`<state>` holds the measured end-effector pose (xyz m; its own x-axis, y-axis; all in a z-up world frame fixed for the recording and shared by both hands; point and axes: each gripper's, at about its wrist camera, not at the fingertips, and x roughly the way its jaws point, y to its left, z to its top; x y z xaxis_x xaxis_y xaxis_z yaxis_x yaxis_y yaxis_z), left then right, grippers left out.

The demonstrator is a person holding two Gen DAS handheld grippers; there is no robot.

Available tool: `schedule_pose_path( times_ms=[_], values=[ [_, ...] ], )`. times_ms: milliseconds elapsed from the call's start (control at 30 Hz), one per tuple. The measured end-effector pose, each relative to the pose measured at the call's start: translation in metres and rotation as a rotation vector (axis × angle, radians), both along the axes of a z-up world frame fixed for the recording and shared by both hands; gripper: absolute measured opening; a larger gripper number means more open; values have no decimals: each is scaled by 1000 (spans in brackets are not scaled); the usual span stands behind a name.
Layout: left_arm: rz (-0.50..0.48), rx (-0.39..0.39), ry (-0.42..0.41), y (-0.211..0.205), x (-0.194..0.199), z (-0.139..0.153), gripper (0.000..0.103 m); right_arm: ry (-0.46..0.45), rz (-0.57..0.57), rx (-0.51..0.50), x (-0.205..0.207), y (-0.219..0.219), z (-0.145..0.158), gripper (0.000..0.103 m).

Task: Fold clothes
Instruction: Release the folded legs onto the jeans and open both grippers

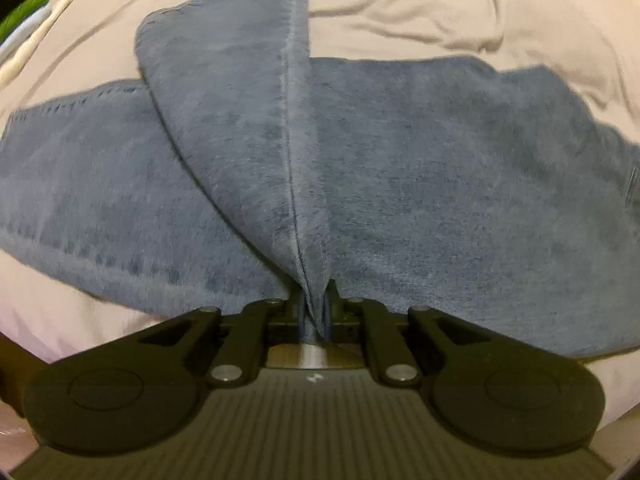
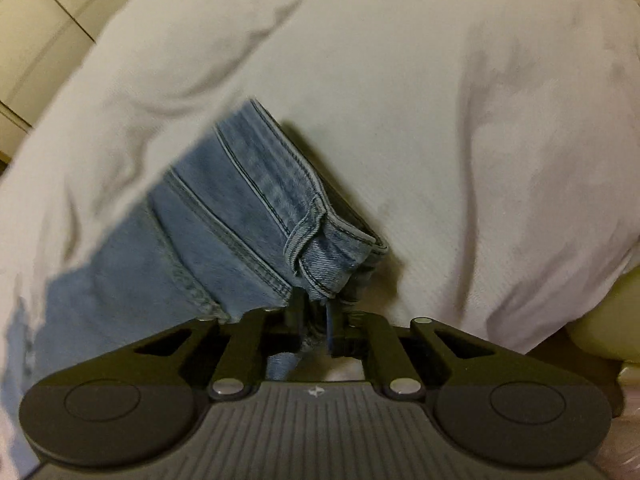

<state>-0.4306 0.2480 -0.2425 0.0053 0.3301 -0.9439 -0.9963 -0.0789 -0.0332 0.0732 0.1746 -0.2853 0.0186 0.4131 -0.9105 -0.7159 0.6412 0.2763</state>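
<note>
The left gripper's fingers pinch a seamed fold of the blue jeans, which spread across the middle of the frame over a pale bedsheet. The right gripper's fingers clamp the jeans' waistband at lower centre, above the same wrinkled sheet.

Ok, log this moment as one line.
left gripper: shut on jeans | right gripper: shut on waistband | surface: sheet

Both wrist cameras look closely down their fingers, sharing the jeans on the bedsheet.
</note>
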Motion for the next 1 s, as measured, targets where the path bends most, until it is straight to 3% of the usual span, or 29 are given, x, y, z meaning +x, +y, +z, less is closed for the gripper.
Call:
schedule_pose_path(
  times_ms=[67,133,167,267,433,600,700,1000],
  values=[
    [-7,-15,18,-2,2,2,13,-26,4,-13,-5,1,8,15],
    [-13,-30,36,-4,4,5,25,-131,38,-37,-17,6,27,46],
    [-17,-37,46,-5,4,6,26,-216,49,-59,-25,8,37,71],
    [-27,-91,111,-10,6,13,26,-269,215,-40,-53,13,58,66],
    [10,-129,186,-8,-1,39,26,-167,594,-135,-131,39,54,66],
    [73,-112,213,-2,-11,70,27,-126,849,-140,-212,65,60,72],
    [110,-108,214,-6,-16,80,30,-124,909,-117,-231,69,72,75],
    [166,-110,226,-18,-23,92,30,-76,928,-123,-235,76,74,75]
  ],
)
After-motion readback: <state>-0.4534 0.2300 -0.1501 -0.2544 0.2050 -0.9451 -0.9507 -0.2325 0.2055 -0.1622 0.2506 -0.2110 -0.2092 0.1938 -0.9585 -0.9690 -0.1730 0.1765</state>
